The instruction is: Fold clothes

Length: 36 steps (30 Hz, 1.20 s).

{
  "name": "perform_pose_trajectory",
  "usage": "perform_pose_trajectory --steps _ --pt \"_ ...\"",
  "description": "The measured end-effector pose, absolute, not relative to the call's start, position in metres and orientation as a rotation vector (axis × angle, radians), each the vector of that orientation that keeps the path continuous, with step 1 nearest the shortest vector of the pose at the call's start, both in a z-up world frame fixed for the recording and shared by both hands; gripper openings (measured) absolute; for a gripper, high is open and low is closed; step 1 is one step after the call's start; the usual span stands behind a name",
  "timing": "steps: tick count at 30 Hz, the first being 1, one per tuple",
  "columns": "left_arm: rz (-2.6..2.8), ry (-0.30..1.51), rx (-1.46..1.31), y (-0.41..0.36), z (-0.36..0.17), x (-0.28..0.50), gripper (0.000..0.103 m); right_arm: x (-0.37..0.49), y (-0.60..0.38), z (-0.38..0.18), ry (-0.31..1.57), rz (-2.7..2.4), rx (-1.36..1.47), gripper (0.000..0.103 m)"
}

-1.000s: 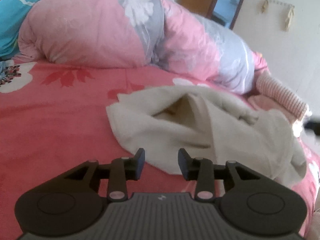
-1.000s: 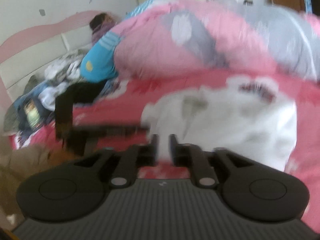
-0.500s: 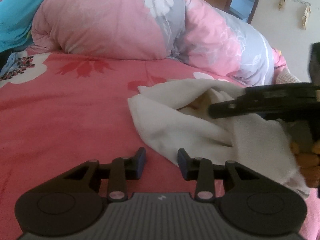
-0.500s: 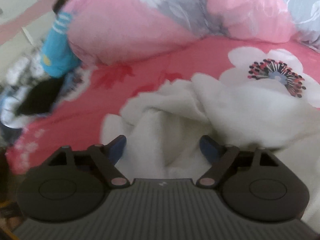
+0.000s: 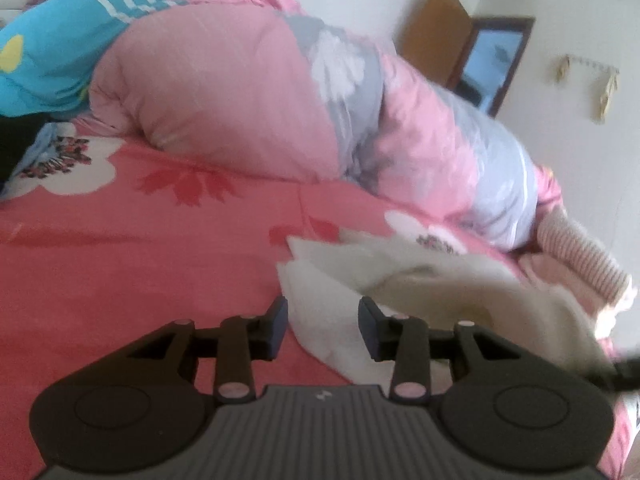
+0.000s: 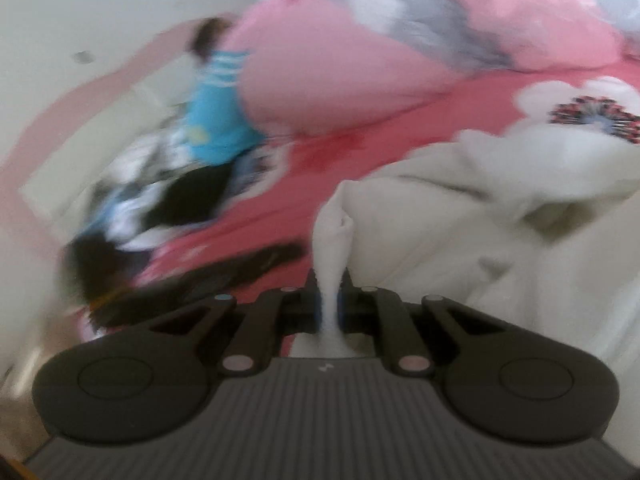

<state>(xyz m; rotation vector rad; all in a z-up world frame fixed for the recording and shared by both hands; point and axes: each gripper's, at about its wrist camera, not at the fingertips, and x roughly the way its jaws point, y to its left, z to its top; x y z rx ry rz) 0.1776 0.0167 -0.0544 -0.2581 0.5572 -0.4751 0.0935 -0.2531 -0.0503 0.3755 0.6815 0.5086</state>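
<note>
Here, the right gripper (image 6: 329,306) pinches a white garment (image 6: 500,216); the left gripper (image 5: 322,328) hovers spread over its edge on a pink bed (image 5: 120,264).

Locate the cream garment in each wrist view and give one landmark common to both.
Left wrist: the cream garment lies lower right, its near edge between the open left gripper fingers.
Right wrist: it fills the right half, a fold pinched in the right gripper.
Shared landmark: the pink quilt.
</note>
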Motion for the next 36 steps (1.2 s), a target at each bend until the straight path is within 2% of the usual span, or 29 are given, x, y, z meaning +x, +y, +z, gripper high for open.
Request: perform_pose_trajectory --steps 6,11,17,20,22,25,27,29,32,36 --pt "-0.486 0.521 -0.285 0.025 -0.044 0.17 0.049 0.018 -0.234 -0.064 0.757 0.676 0.328 0.006" --pt "-0.557 0.561 -0.248 0.012 -0.049 0.162 0.053 -0.037 -0.215 -0.087 0.852 0.873 0.349 0.006" --pt "-0.625 0.591 -0.131 -0.011 -0.055 0.147 0.06 -0.05 -0.205 -0.101 0.981 0.726 0.245 0.011" --pt "-0.626 0.616 -0.037 -0.023 -0.062 0.14 0.06 -0.045 -0.214 -0.08 0.977 0.655 0.247 0.029" --pt "-0.604 0.632 0.011 -0.029 -0.067 0.138 0.06 -0.045 -0.221 -0.057 0.921 0.637 0.203 0.051" --pt "-0.592 0.642 0.024 -0.031 -0.07 0.139 0.06 -0.047 -0.234 -0.015 0.79 0.629 0.152 0.064" --pt "-0.591 0.644 0.016 -0.031 -0.069 0.14 0.06 -0.039 -0.246 0.008 0.706 0.604 0.172 0.069" --pt "-0.589 0.647 0.009 -0.03 -0.068 0.142 0.06 -0.022 -0.258 0.026 0.621 0.543 0.173 0.081" --pt "-0.582 0.651 0.01 -0.03 -0.07 0.144 0.06 0.021 -0.267 0.034 0.562 0.396 0.074 0.085" --pt "-0.572 0.647 0.041 -0.034 -0.074 0.146 0.061 0.101 -0.258 0.019 0.608 0.173 -0.079 0.087"
